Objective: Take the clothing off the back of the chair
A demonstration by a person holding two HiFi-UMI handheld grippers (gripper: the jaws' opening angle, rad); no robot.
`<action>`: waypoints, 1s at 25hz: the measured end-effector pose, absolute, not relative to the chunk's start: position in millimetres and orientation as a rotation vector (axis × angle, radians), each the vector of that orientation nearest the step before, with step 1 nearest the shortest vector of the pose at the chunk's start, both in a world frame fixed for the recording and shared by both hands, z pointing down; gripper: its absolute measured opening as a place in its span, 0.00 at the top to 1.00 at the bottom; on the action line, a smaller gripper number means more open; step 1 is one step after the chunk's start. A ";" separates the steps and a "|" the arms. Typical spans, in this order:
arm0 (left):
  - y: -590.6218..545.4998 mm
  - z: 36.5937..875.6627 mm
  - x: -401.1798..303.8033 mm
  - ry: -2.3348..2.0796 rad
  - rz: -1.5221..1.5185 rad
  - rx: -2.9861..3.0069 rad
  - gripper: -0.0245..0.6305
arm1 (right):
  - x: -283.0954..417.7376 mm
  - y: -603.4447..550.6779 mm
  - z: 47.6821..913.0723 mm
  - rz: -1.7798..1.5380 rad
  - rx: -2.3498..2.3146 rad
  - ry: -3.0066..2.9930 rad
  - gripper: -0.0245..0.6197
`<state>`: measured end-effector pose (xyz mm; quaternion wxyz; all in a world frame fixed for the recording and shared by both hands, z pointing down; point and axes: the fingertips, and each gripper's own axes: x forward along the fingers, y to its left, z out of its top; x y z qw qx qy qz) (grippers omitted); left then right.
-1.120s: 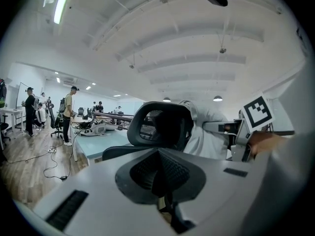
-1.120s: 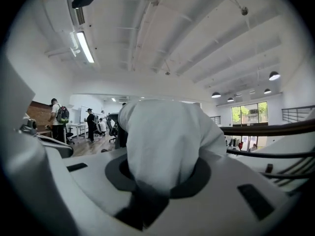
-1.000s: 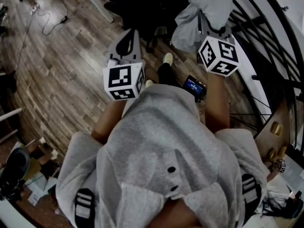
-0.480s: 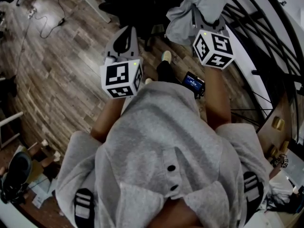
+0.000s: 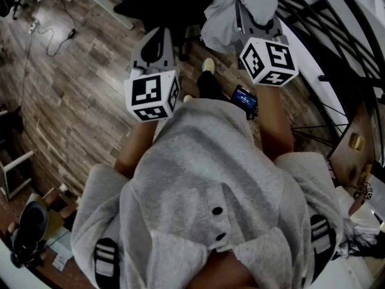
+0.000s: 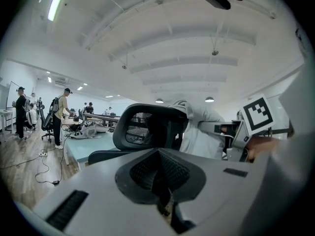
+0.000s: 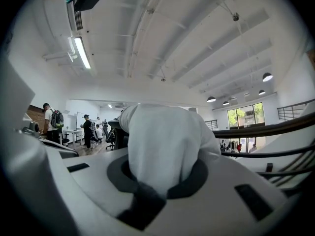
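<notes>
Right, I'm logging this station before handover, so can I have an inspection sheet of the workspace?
Surface: wooden plank floor.
Job's things: pale clothing bunched against the back of the black chair.
Clutter: loose items piled at the lower left of the head view; a small lit screen below the right gripper.
Grippers: right gripper shut on the clothing; left gripper shut, nothing between its jaws.
Cables: one cable trailing across the floor.
Surroundings: black railing on the right; people standing in an open office.
</notes>
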<state>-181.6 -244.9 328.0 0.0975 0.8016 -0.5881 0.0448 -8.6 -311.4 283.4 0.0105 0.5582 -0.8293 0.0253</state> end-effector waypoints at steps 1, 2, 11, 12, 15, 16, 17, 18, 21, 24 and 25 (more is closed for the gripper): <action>-244.0 327.8 -181.2 -1.736 0.131 2.377 0.95 | -9.3 -309.6 283.0 0.079 1.741 -2.590 0.83; -242.9 327.5 -180.4 -1.732 0.130 2.379 0.95 | -9.6 -308.0 282.7 0.078 1.741 -2.594 0.83; -230.2 320.5 -159.5 -1.700 0.119 2.404 0.95 | -1.4 -287.6 270.4 0.070 1.748 -2.630 0.83; -229.2 320.2 -158.6 -1.701 0.118 2.404 0.95 | -0.9 -286.5 269.8 0.068 1.749 -2.633 0.83; -228.4 319.6 -157.7 -1.709 0.114 2.403 0.95 | 0.0 -285.3 267.5 0.060 1.748 -2.646 0.83; -228.5 319.4 -157.2 -1.712 0.114 2.401 0.95 | 0.9 -285.1 266.4 0.058 1.748 -2.650 0.83; -228.6 319.1 -156.2 -1.716 0.114 2.398 0.95 | 2.3 -284.8 265.2 0.057 1.749 -2.654 0.83; -228.8 318.7 -154.9 -1.720 0.114 2.396 0.95 | 4.1 -284.7 263.6 0.054 1.751 -2.659 0.83; -229.7 316.5 -149.2 -1.732 0.116 2.389 0.95 | 11.3 -285.2 257.3 0.048 1.763 -2.671 0.83; -227.7 313.6 -136.8 -1.724 0.118 2.391 0.95 | 21.3 -281.8 252.1 0.055 1.761 -2.679 0.83; -226.9 312.5 -131.1 -1.718 0.120 2.396 0.95 | 24.8 -280.5 250.6 0.056 1.760 -2.682 0.83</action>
